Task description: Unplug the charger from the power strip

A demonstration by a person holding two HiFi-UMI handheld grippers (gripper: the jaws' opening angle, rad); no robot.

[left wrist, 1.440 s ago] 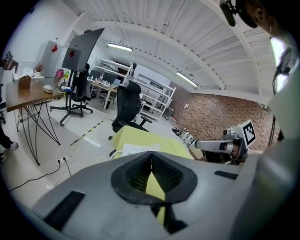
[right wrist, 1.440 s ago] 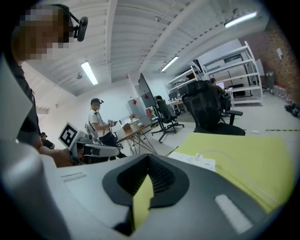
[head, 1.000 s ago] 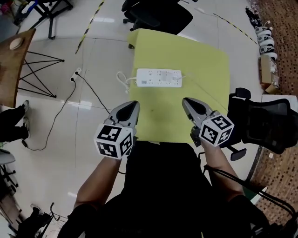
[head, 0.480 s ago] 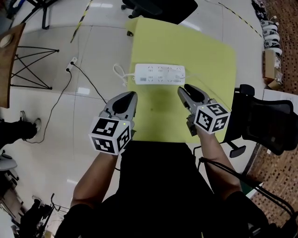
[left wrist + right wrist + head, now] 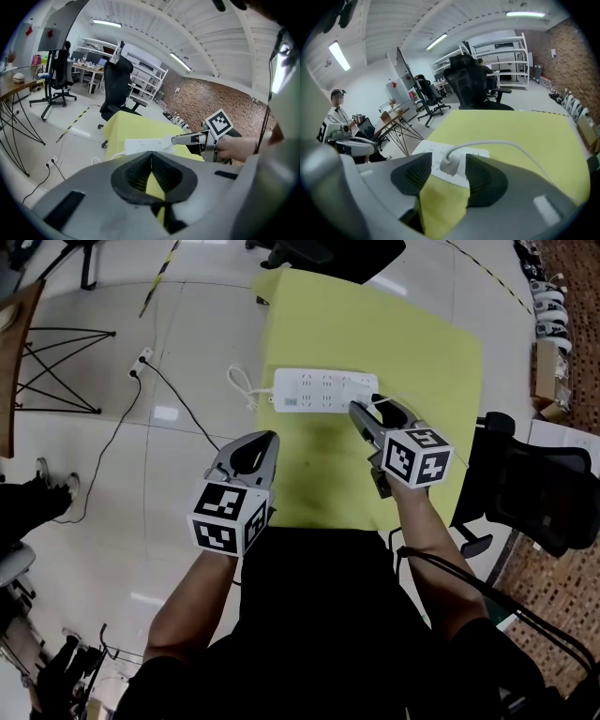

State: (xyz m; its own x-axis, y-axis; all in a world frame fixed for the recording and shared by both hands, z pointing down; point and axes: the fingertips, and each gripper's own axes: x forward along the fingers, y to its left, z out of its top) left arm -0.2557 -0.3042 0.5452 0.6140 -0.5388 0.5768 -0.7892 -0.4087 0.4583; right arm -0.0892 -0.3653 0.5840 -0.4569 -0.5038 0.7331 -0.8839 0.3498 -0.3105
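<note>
Yellow table (image 5: pixel 412 343) on a pale tiled floor, seen from above. The right gripper (image 5: pixel 368 411) has its jaws wide, having just been opening, and the white charger (image 5: pixel 452 164) shows in the gap between its ribbed pads (image 5: pixel 412 176), neither of which plainly presses on it. The charger stands up out of the top face of the white power strip (image 5: pixel 323 391), near the strip's right end, and its white cable (image 5: pixel 511 146) curves off to the right across the table. The strip lies flat with its long axis running left to right, beside the table's left edge. The left gripper (image 5: pixel 265 439) hovers nearer the person, its jaws together on nothing, well apart from the strip
</note>
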